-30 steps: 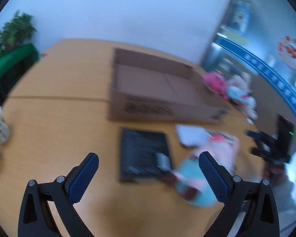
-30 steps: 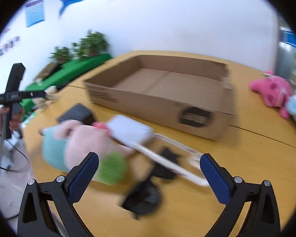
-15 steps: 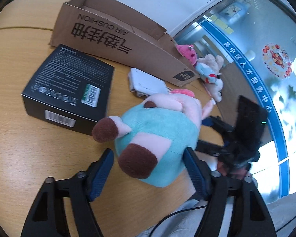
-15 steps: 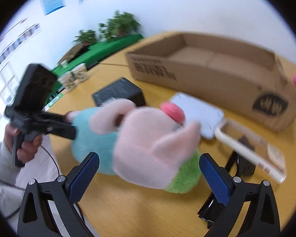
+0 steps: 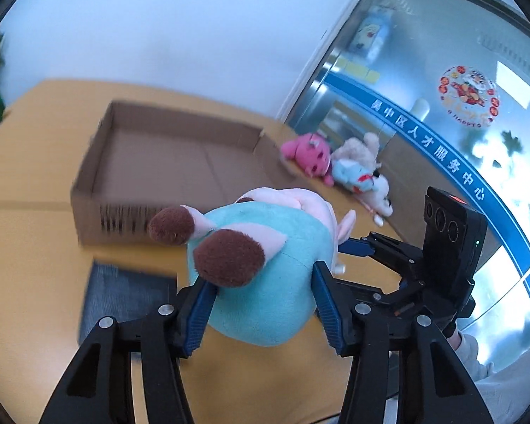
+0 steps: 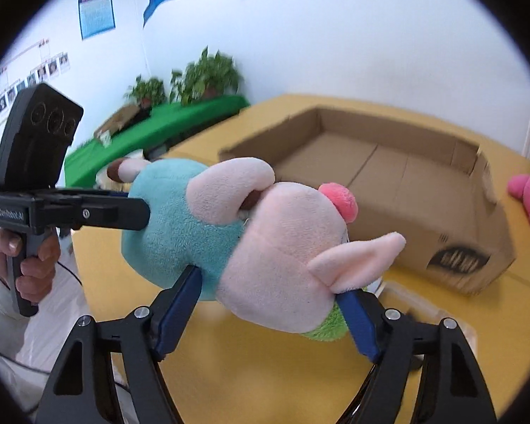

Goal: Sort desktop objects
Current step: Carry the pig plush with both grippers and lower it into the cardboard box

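Both grippers clamp one plush pig, held above the wooden table [image 5: 28, 282].

Cardboard box [image 5: 180, 162] sits open behind the plush pig [image 5: 265, 272]. Left gripper [image 5: 261, 304] squeezes the teal body at the feet end; right gripper [image 6: 272, 304] presses the pink head and green part. Black box [image 5: 123, 296] lies flat below; pink plush [image 5: 307, 157] lies beside the carton's far corner.
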{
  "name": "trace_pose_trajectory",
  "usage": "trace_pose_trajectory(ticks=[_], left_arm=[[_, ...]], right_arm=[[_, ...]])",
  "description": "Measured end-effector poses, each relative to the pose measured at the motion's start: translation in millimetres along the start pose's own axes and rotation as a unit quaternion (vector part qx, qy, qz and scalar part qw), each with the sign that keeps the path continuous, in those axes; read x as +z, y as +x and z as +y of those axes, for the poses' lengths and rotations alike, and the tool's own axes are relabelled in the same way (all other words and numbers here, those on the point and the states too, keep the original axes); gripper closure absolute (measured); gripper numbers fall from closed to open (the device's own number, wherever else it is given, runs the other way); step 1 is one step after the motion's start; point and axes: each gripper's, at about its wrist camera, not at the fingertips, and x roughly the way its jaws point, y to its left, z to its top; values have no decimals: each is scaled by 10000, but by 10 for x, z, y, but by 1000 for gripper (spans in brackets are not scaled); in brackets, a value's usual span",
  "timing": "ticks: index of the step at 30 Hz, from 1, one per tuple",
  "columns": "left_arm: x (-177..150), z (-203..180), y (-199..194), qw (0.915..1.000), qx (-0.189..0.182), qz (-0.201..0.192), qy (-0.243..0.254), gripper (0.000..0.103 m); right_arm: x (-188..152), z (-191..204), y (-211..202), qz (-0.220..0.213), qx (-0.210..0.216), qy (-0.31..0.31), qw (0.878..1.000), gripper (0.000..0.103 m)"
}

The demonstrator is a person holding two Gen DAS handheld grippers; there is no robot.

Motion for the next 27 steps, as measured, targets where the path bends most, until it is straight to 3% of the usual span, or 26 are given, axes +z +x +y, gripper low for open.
trace_pose_trajectory(ticks=[6,11,16,22,27], left_arm=[[919,100,45,9976,-33,-496,489,52],[1820,390,234,9950,-88,-742,660,52],[2581,985,701,9976,-130,-550,408,53],[2971,1924,1549,9995,-133,72,-282,53],[2861,2657,2263,9928,29,793,-902,53]], right_arm=[[779,-273,96,-538,-236,-67,9983,26],[1618,-535,449,-851,-350,-164,9956,26],[2267,-944,1075,-721,-435,-76,9964,26],[2492,-1513,2134,-136,-392,363,9985,26],[2184,-1801,3020,493,-361,769,9952,26]])
